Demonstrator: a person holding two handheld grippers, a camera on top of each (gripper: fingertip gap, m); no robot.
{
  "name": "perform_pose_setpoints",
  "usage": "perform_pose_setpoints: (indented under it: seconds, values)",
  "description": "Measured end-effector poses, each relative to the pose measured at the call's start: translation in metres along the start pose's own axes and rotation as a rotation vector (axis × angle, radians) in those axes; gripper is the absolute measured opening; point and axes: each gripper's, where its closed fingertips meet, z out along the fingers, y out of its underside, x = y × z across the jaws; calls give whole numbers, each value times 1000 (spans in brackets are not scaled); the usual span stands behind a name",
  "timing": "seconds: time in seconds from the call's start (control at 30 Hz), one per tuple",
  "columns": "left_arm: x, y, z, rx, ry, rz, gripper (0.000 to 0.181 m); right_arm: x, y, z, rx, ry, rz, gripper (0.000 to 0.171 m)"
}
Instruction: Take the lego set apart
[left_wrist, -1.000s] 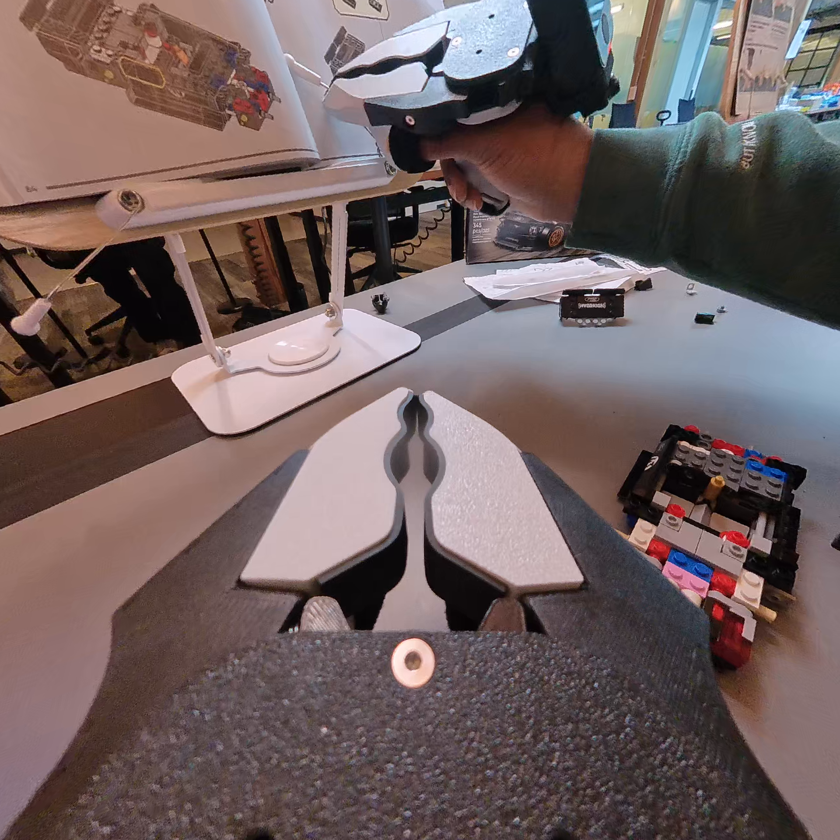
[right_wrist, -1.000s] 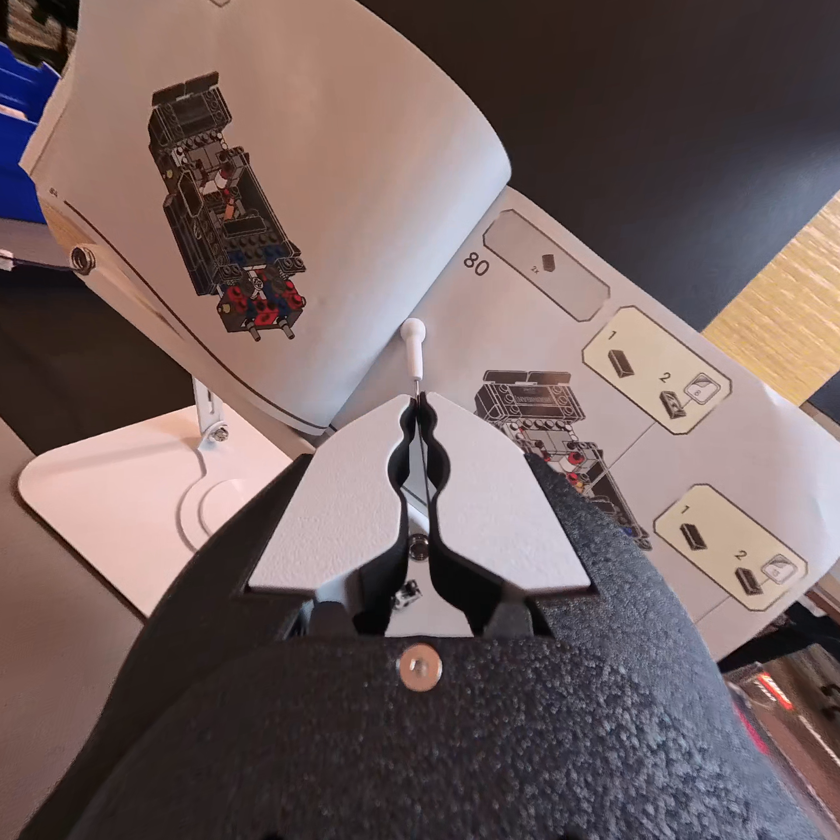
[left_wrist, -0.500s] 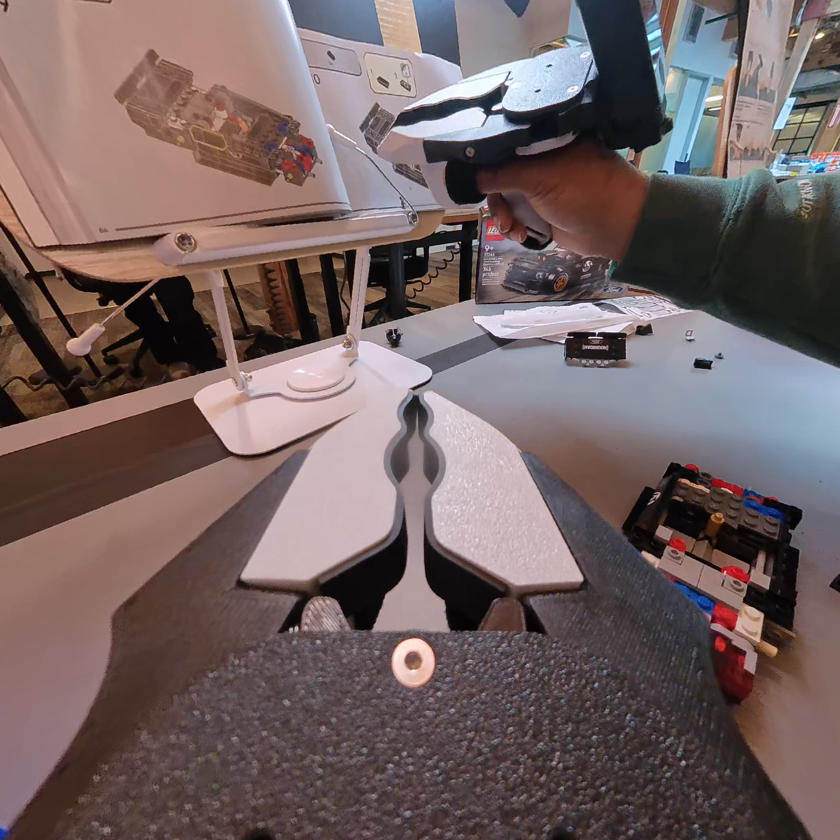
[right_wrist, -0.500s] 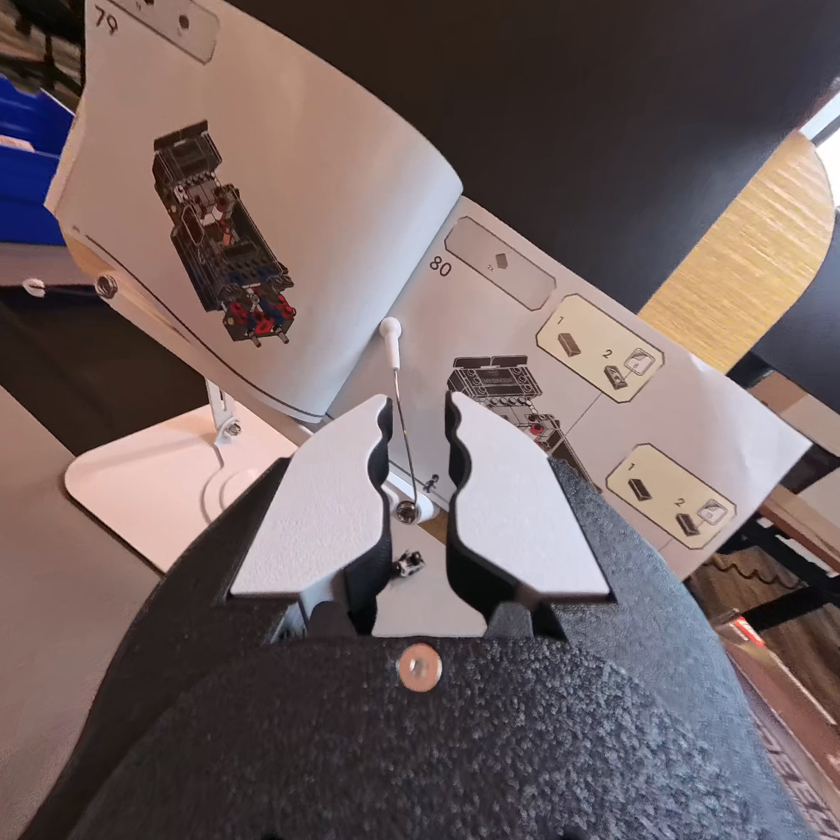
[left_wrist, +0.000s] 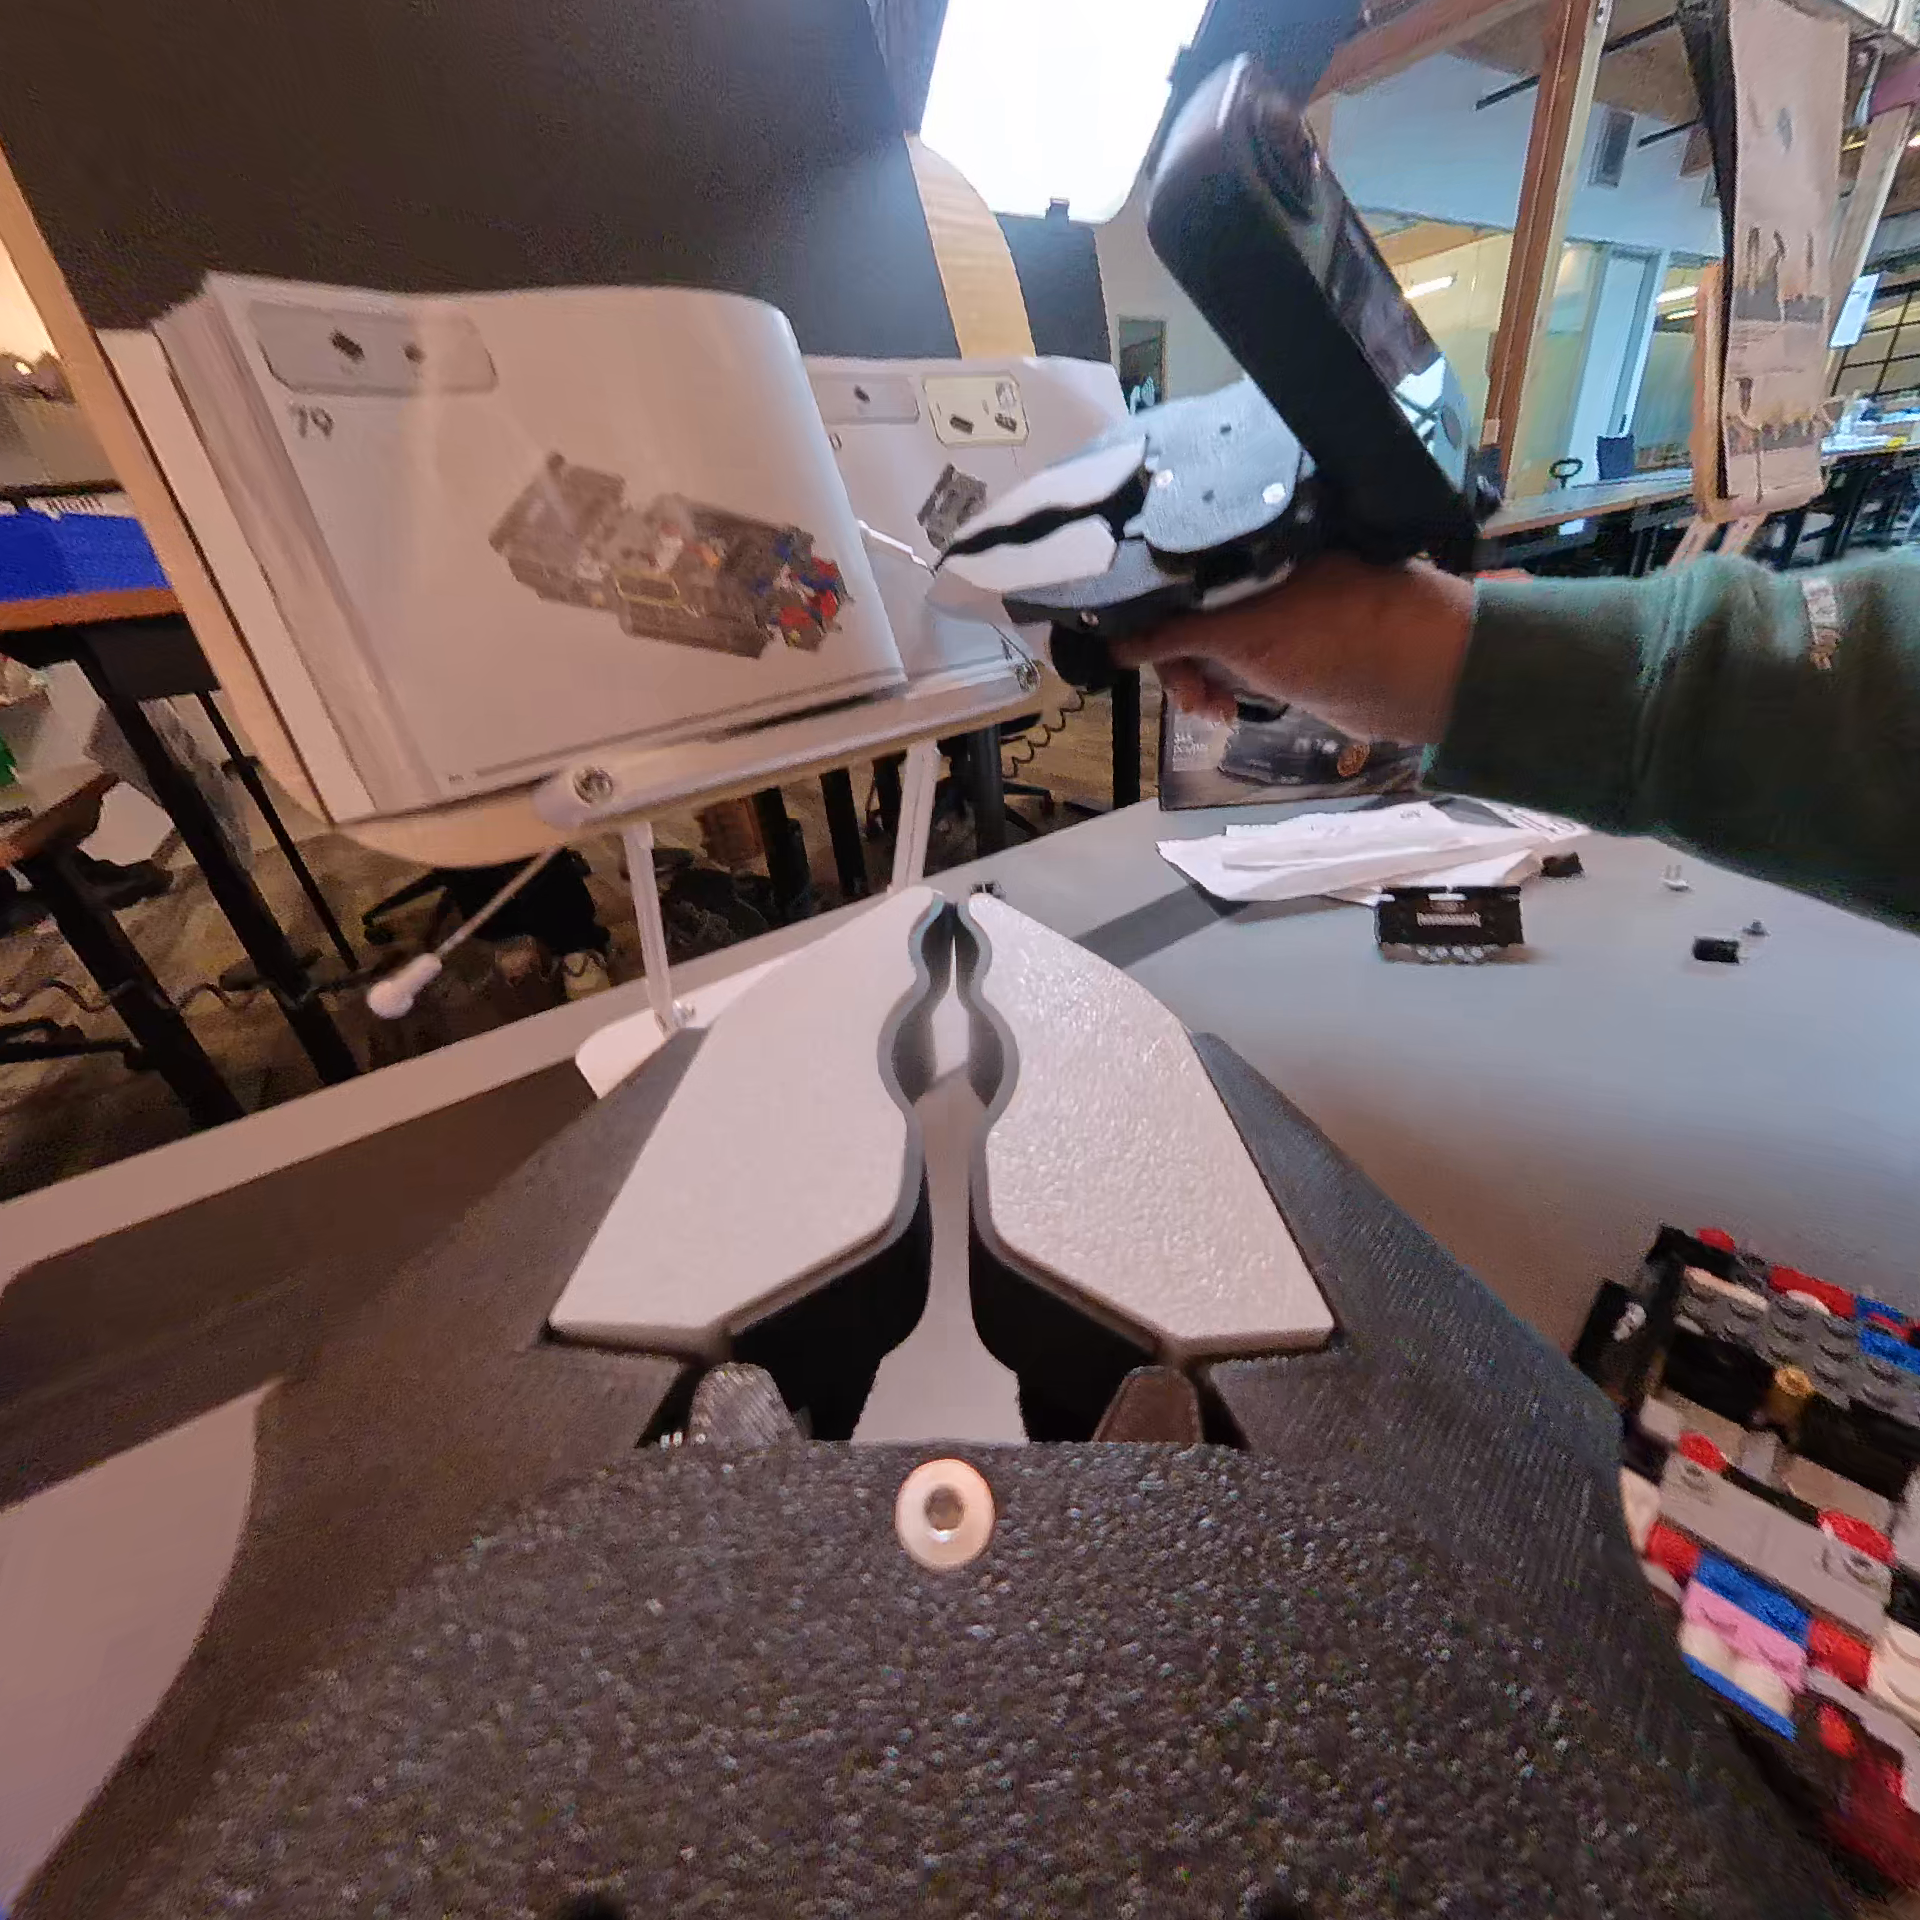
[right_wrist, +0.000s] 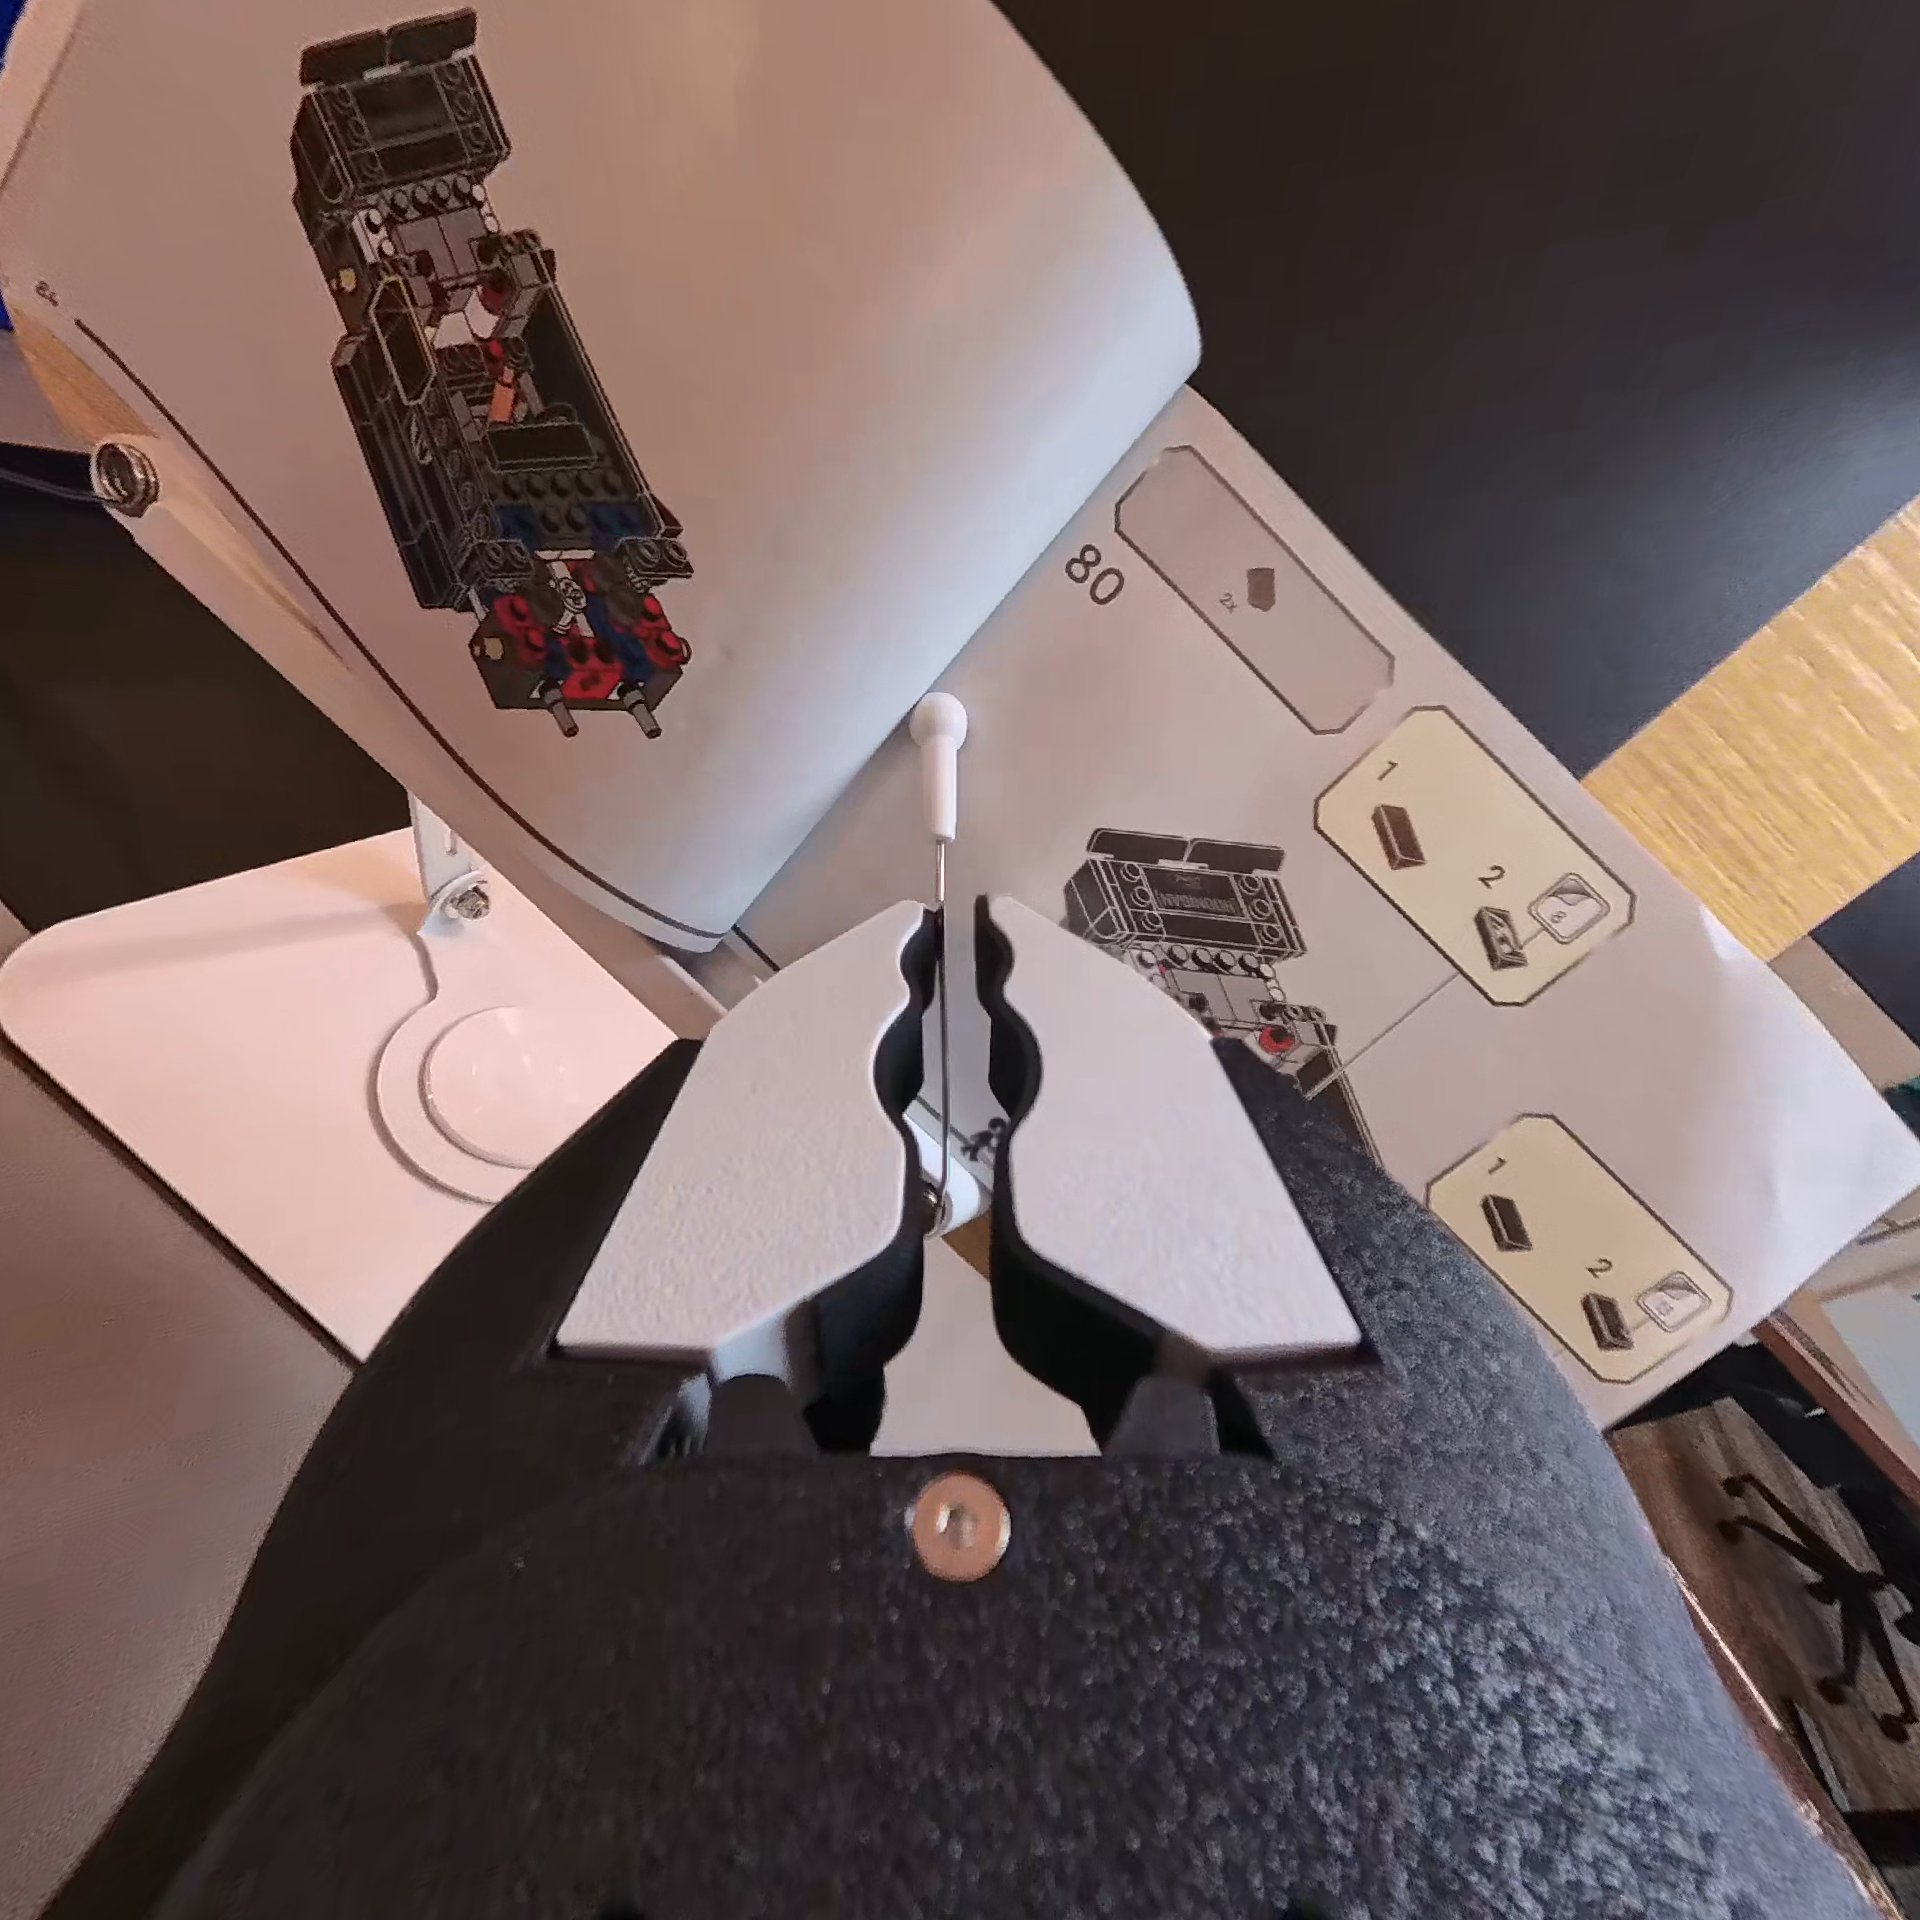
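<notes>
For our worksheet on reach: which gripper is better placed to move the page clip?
Right gripper: open, straddling the clip wire. Left gripper is shut, low over the table.

The grey table (left_wrist: 1403, 1091) carries the lego model (left_wrist: 1787, 1455), white papers (left_wrist: 1351, 852) and a stand's base (right_wrist: 208, 1039).

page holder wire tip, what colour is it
White, on a thin metal wire; the page holder tip shows best in the right wrist view.

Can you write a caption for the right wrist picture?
Right gripper, slightly open, straddles the book stand's wire page-holder beside the open instruction booklet.
</notes>
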Motion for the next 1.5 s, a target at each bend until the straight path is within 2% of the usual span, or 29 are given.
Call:
perform_pose_setpoints:
  seconds: [0.3,0.43,0.5,0.6,0.83,1.3,1.5]
  values:
    - [-31,-52,48,88,-51,-12,0,2,0,4,-18,-11,1,11]
    - [-48,-65,75,87,-102,-35,0,1,-3,7,-27,-13,-43,11]
    - [-60,-66,84,86,-137,-43,6,1,-4,7,-26,-8,-74,11]
    - [-78,-59,91,63,-170,-71,10,1,-5,8,-27,-9,-76,10]
    - [-99,-27,78,-14,-206,-64,17,4,-5,6,11,-7,-6,7]
    - [-108,-15,79,-64,-210,-68,23,9,-2,4,13,-26,49,12]
    - [-104,-13,82,-75,-199,-50,24,15,2,3,21,-19,89,4]
